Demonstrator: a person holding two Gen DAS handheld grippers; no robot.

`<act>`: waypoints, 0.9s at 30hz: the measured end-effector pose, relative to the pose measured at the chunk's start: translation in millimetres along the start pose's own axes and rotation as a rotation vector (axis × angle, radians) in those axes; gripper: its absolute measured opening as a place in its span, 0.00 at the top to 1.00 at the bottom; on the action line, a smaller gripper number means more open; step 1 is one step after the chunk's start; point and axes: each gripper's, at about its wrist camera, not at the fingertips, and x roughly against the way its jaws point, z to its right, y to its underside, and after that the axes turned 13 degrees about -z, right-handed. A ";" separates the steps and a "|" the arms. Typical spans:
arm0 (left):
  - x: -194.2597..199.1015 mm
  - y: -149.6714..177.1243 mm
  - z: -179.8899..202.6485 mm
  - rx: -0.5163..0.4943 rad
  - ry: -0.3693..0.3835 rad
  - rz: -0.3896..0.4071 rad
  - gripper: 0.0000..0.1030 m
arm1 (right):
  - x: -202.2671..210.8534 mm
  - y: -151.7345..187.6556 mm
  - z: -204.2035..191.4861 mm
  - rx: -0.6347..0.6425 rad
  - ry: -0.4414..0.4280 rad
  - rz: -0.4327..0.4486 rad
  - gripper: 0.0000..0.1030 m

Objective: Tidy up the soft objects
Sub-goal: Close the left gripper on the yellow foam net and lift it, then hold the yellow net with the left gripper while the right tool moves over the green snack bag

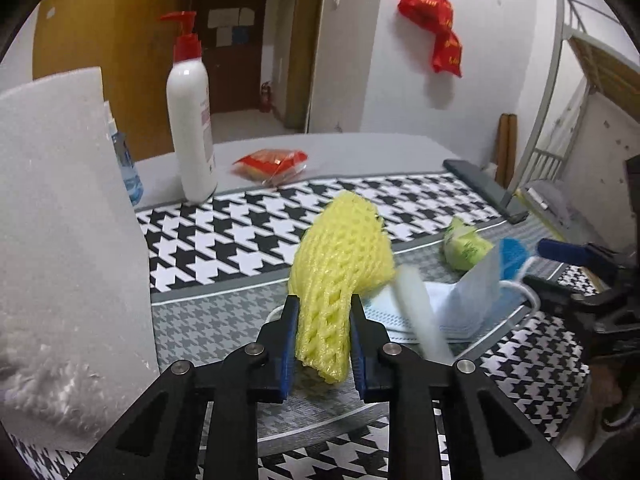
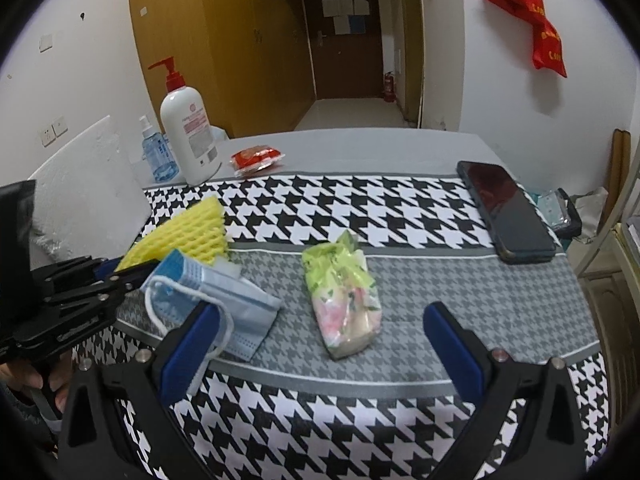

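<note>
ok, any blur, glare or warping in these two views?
Left wrist view: a white strip beside the yellow foam net is motion-smeared; the rest is sharp. Right wrist view: sharp, faint reddish reflection on the phone screen. Both: fisheye bending and dark corner vignetting.

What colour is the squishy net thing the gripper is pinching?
The foam net is yellow, clearest in the left wrist view.

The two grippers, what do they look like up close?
Both the left gripper and the right gripper are black linkage frames with silver round pivot pins. Their fingers carry blue pads on the inner faces. No cables or markings show.
</note>
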 end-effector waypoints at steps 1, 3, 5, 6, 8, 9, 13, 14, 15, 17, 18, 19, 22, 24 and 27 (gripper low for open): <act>1.3 -0.1 0.3 -0.001 0.003 0.005 0.76 | -1.7 -0.9 -0.7 0.003 0.008 -0.002 0.01; 3.6 -0.7 -0.3 0.001 0.005 0.016 0.76 | -4.9 -2.5 -0.8 0.004 0.016 -0.010 0.04; 4.8 -0.7 -1.4 0.007 0.009 0.022 0.76 | -8.8 -3.4 0.5 -0.001 0.016 -0.027 0.07; 5.3 -0.3 -2.0 0.009 0.013 0.023 0.76 | -10.3 -3.8 1.6 -0.005 0.016 -0.031 0.08; 6.6 0.3 -1.6 0.005 0.020 0.024 0.76 | -12.1 -5.0 4.1 -0.018 0.021 -0.037 0.09; 7.1 0.5 -1.1 0.004 0.021 0.027 0.76 | -11.1 -4.9 5.2 -0.022 0.019 -0.037 0.11; 7.3 1.2 -0.5 0.001 0.018 0.028 0.76 | 7.7 1.3 8.8 -0.019 0.002 0.001 0.11; 7.0 1.2 -0.9 0.003 0.020 0.026 0.76 | 12.0 3.4 8.3 -0.011 0.009 0.006 0.11; 6.4 1.2 -1.1 0.004 0.022 0.022 0.76 | 17.5 6.4 7.7 -0.001 0.022 0.017 0.11; 6.9 1.4 -0.3 0.001 0.023 0.023 0.76 | 22.6 9.4 8.4 -0.003 0.037 0.017 0.11; 7.7 1.6 0.0 -0.001 0.023 0.026 0.76 | 23.6 9.7 8.8 -0.005 0.035 0.017 0.11; 7.8 1.4 -0.1 -0.002 0.023 0.029 0.76 | 23.7 10.1 9.8 -0.008 0.036 0.017 0.11; 9.8 1.5 -0.5 0.000 0.026 0.039 0.76 | 19.6 9.8 15.8 -0.030 0.059 -0.001 0.11; 9.8 1.3 -0.8 0.002 0.022 0.039 0.76 | 13.4 7.5 20.6 -0.048 0.073 -0.031 0.11; 9.7 1.5 -0.3 -0.001 0.022 0.038 0.76 | 18.0 11.2 27.6 -0.047 0.039 -0.032 0.11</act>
